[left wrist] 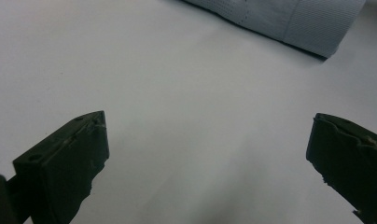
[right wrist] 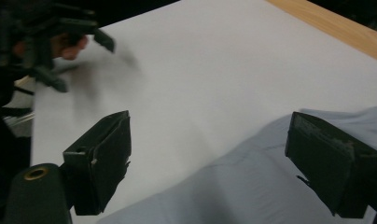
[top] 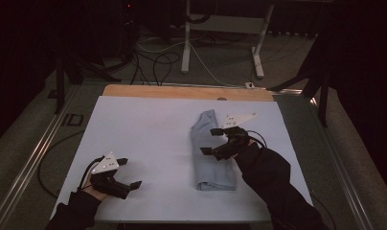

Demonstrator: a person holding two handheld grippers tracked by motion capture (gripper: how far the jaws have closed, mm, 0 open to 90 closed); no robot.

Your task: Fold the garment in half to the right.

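Dim high view, dark surroundings, evenly lit white table [top: 148, 129], motion-blurred far hand-held gripper [right wrist: 60, 42]

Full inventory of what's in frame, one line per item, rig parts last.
Folded cloth: 1, pale blue, lying lengthwise right of centre on the white sheet.
White sheet: 1, white, covers most of the tabletop.
Table: 1, light wood, bare strip showing along the far edge.
Frame legs: white, on the floor beyond the table.
Floor cables: several, black and white, loose behind the table.
Left gripper: 1, black with grey plate, near-left corner of the sheet, jaws wide apart over bare sheet.
Right gripper: 1, black with grey plate, over the cloth's middle, jaws wide apart.
Sleeves: 2, dark, entering from the bottom edge.
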